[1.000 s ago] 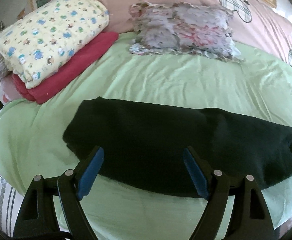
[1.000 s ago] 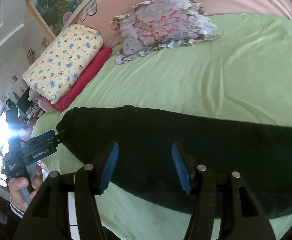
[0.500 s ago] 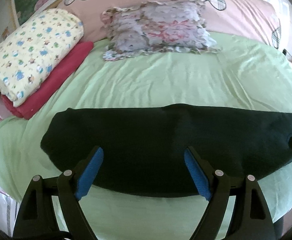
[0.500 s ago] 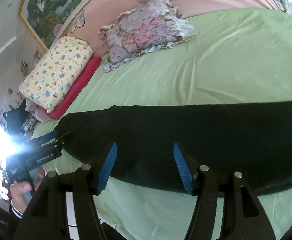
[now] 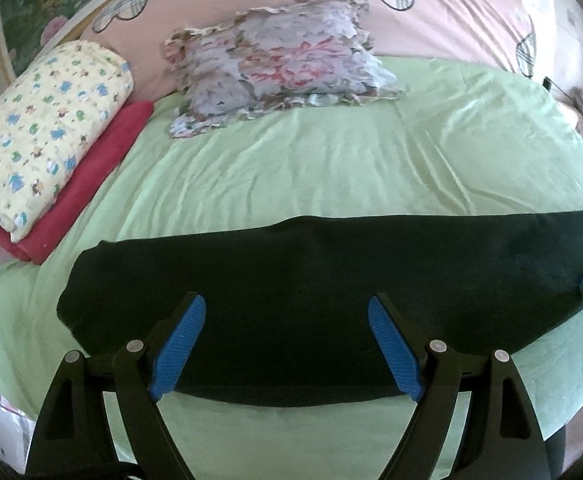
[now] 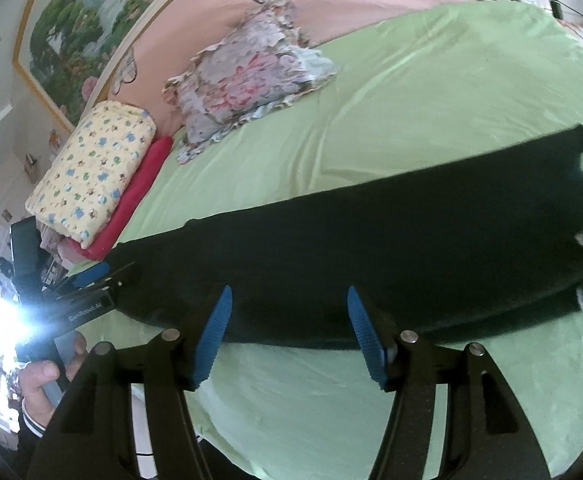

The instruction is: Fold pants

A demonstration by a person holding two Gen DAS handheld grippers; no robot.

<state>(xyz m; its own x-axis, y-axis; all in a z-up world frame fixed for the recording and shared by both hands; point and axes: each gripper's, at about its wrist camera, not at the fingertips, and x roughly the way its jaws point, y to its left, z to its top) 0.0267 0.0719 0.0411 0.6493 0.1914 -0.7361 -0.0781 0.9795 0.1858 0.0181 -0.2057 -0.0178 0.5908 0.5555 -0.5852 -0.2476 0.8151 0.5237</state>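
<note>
Hovering over dark pants on the bed: left tongs and right tongs both open, empty. Risk: pinching one layer only, skewing the fold.

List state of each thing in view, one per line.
pants: folded lengthwise, flat on green sheet
left gripper: open, empty
right gripper: open, empty
yellow quilt: folded, stacked on red blanket
floral pillow: lying against headboard
</note>
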